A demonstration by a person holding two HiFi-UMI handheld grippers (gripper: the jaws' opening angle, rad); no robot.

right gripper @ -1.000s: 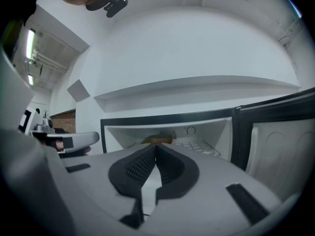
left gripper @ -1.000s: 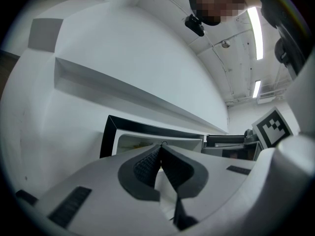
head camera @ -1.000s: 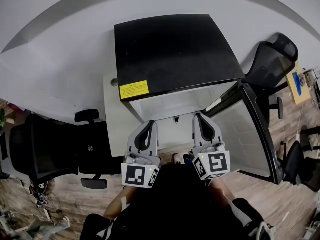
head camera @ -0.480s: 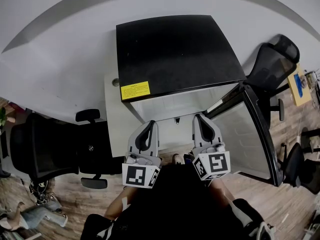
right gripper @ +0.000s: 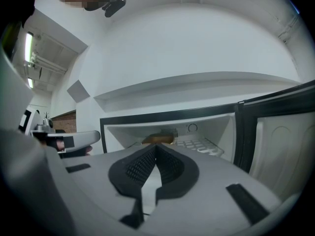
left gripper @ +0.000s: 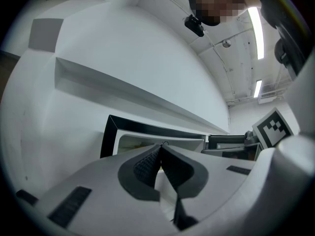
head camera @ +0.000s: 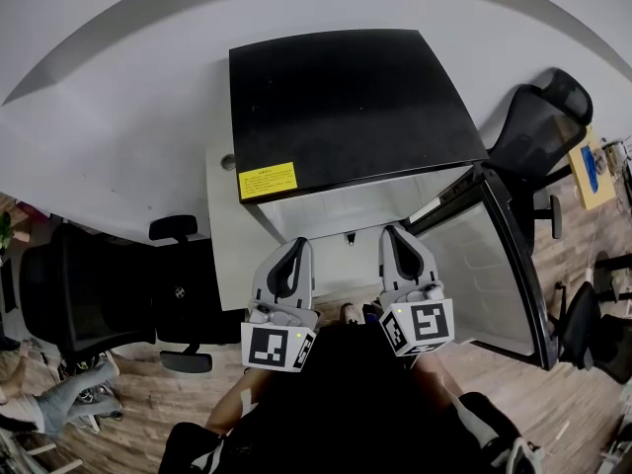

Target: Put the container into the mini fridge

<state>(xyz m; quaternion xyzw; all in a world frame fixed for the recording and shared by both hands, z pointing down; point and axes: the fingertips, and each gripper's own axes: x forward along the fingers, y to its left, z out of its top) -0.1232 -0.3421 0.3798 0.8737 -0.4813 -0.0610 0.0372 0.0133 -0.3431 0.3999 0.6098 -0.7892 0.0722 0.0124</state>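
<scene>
The mini fridge (head camera: 346, 107) has a black top with a yellow label, and its door (head camera: 489, 265) stands swung open to the right. In the right gripper view a brownish container (right gripper: 158, 139) lies inside on the fridge shelf (right gripper: 199, 144), at the back. Both grippers hover side by side just in front of the open compartment. My left gripper (head camera: 296, 245) is shut with nothing between its pads; its tips (left gripper: 161, 146) point at the fridge opening (left gripper: 147, 141). My right gripper (head camera: 393, 231) is likewise shut and empty, aimed at the container (right gripper: 156, 147).
A white cabinet (head camera: 222, 235) adjoins the fridge's left side. Black office chairs stand at the left (head camera: 89, 294) and at the far right (head camera: 538, 117). A person's legs (head camera: 59, 403) show at the lower left on the wooden floor. The white wall runs behind the fridge.
Both grippers hold the same place. Only the person at the lower left edge of the head view has shifted.
</scene>
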